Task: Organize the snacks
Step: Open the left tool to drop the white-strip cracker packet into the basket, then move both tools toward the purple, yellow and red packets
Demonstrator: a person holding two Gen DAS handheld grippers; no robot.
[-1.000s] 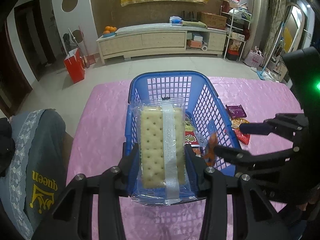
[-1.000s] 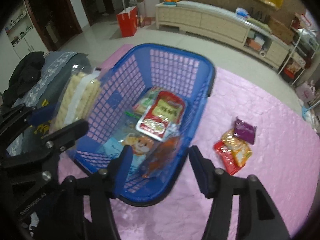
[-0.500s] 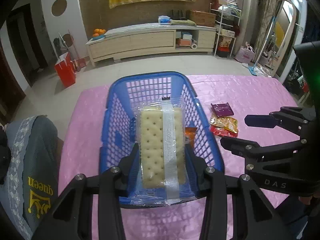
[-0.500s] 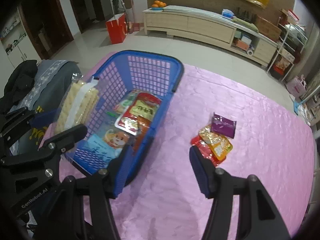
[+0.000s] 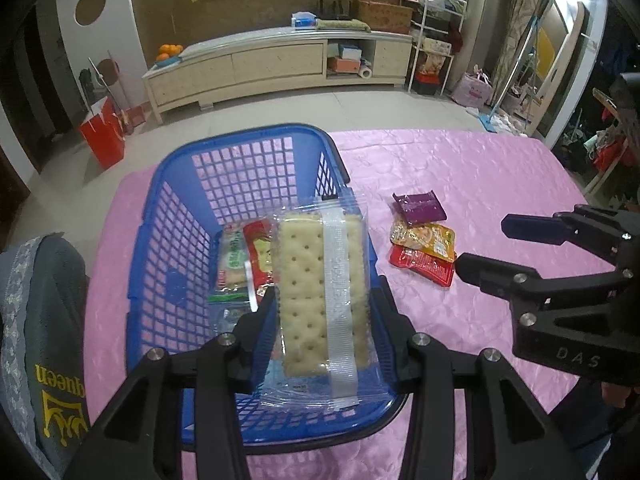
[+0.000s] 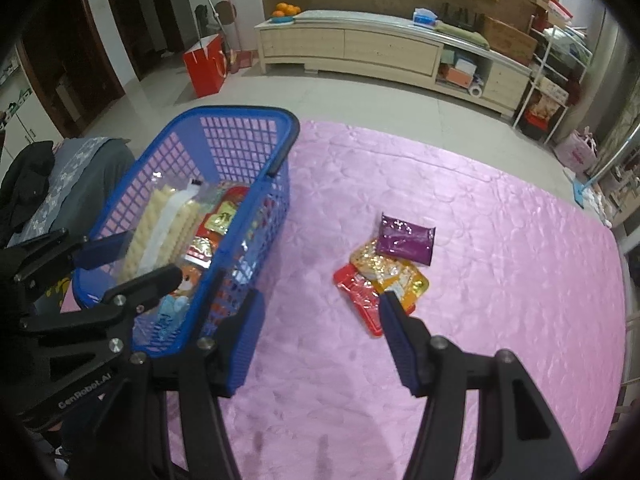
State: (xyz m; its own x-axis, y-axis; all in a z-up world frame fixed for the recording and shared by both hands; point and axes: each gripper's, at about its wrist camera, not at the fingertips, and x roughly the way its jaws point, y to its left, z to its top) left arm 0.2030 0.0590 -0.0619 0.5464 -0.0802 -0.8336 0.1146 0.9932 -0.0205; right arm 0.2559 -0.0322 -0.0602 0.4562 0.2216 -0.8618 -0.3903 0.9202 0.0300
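Observation:
My left gripper (image 5: pixel 324 320) is shut on a clear pack of pale crackers (image 5: pixel 320 292) and holds it over the near end of the blue basket (image 5: pixel 160 208). The basket holds several snack packs (image 5: pixel 244 256). In the right wrist view the cracker pack (image 6: pixel 160 232) hangs inside the basket (image 6: pixel 256 148). My right gripper (image 6: pixel 320 340) is open and empty above the pink cloth. A purple pack (image 6: pixel 404 240), a yellow-orange pack (image 6: pixel 392 276) and a red pack (image 6: pixel 356 300) lie in a heap just beyond its right finger (image 6: pixel 396 336).
The pink cloth (image 6: pixel 500 280) covers the table. A grey garment (image 5: pixel 40 320) lies off the table's left side. Beyond the table are tiled floor, a red bag (image 6: pixel 204 64) and a long low cabinet (image 6: pixel 380 48).
My right gripper has swung right, away from the basket toward the three loose packs. The left gripper has moved over the basket with the cracker pack in it.

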